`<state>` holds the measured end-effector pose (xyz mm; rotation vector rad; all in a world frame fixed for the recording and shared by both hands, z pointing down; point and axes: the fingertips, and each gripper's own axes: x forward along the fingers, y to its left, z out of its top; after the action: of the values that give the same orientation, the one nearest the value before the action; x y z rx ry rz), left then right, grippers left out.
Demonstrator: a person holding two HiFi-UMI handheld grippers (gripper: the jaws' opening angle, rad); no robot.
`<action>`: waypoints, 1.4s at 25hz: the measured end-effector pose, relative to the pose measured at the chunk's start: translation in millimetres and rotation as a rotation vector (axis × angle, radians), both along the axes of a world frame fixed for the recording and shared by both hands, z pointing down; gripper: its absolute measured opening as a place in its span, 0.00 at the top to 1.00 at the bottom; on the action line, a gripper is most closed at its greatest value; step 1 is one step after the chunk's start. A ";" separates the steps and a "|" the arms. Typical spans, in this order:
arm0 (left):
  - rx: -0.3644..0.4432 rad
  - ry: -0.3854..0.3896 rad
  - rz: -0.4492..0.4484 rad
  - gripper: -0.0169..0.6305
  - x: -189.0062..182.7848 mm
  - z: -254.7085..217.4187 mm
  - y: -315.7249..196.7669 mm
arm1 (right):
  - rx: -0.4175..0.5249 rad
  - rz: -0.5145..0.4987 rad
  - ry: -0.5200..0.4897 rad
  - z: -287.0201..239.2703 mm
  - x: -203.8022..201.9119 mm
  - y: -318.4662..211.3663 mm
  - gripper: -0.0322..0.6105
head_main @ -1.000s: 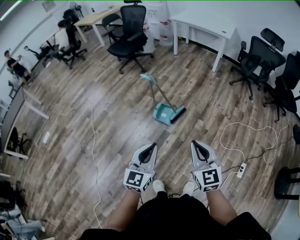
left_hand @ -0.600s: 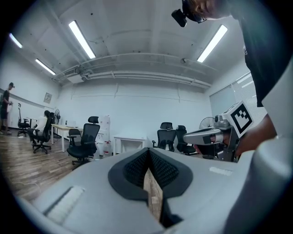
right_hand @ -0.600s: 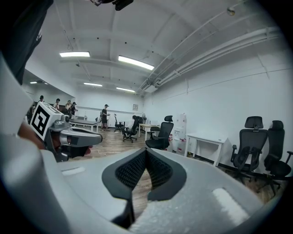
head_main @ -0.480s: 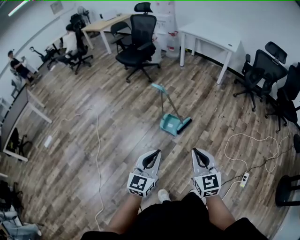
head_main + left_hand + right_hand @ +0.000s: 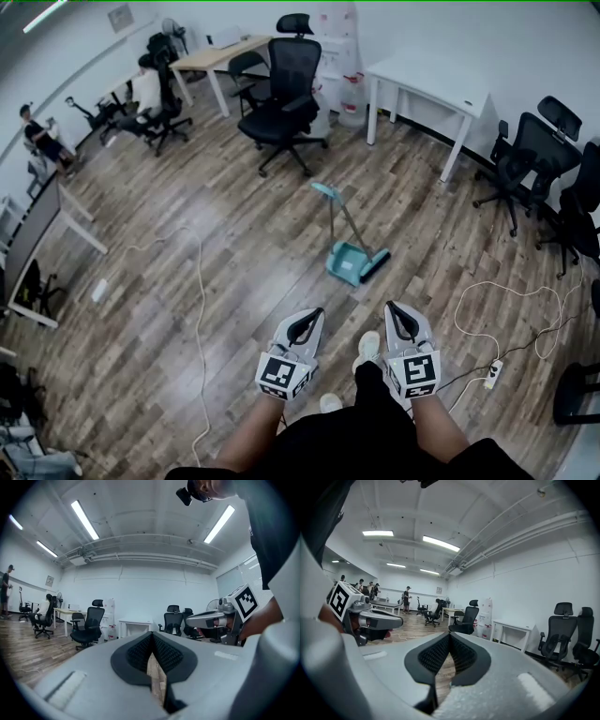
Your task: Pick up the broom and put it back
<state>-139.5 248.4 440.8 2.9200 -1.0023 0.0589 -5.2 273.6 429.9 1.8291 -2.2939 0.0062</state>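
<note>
Both closed, empty: left tongs (image 5: 312, 315), right tongs (image 5: 394, 308) over wooden floor (image 5: 234, 244); broom (image 5: 375, 266) ahead, office chairs (image 5: 286, 89) beyond.

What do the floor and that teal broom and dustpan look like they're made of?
Floor: wood or wood-look laminate; brown grained planks with a soft sheen.
Dustpan: likely plastic; smooth, even teal.
Broom: thin grey handle, perhaps metal, with dark bristles; too small to be sure.

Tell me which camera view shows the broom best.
The head view. There the broom stands on the wood floor ahead, with its handle and head in full sight beside its dustpan. The left gripper view and right gripper view show nothing of it.
</note>
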 end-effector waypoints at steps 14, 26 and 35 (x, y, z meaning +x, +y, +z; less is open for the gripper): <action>-0.032 -0.028 -0.060 0.95 40.2 2.7 -112.6 | -0.028 -0.066 -0.029 6.9 39.1 -125.4 0.95; -0.070 -0.055 -0.122 0.95 83.1 7.9 -197.3 | -0.085 -0.143 -0.050 24.0 73.7 -212.6 0.95; -0.088 -0.081 -0.165 0.95 101.9 10.9 -226.7 | -0.063 -0.176 -0.064 21.1 98.9 -247.8 0.95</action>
<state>-37.7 21.6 451.7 2.7651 -1.2155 0.2103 93.6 25.8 451.0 1.6147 -2.4609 0.1107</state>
